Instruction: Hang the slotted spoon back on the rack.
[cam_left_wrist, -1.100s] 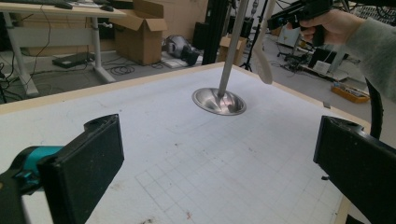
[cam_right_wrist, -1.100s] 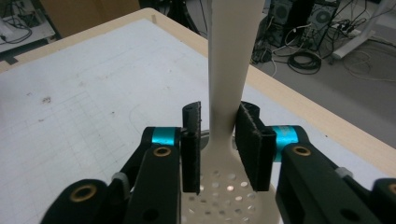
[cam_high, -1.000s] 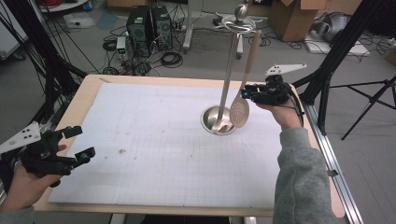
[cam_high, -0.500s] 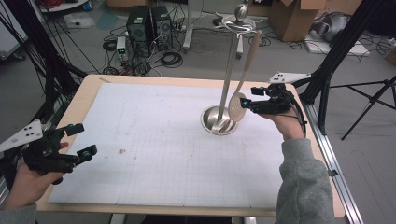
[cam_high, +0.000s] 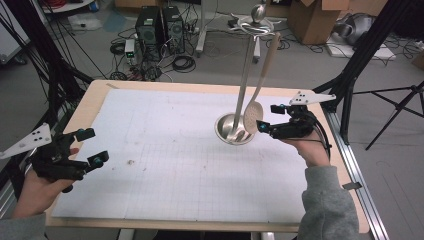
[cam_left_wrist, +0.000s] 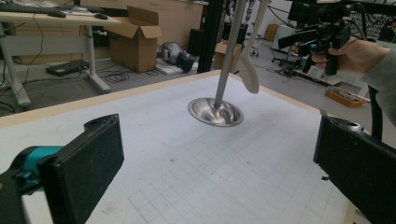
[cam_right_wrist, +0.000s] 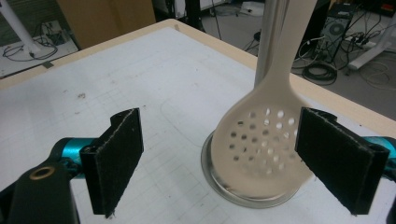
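Right gripper: jaws have just been opening, now wide, pads off slotted spoon. Spoon bowl sits between jaws, nearer right-hand pad, no contact visible. Spoon hangs from top of stand, bowl just above stand's steel base, just beyond jaws. Judgement: hanging step looks done, release made; remaining, draw right gripper clear without knocking spoon. Left gripper: jaws wide, empty, well apart from stand, over near table edge.

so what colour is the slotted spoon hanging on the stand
Pale beige slotted spoon, with round holes; the right gripper view shows it best.
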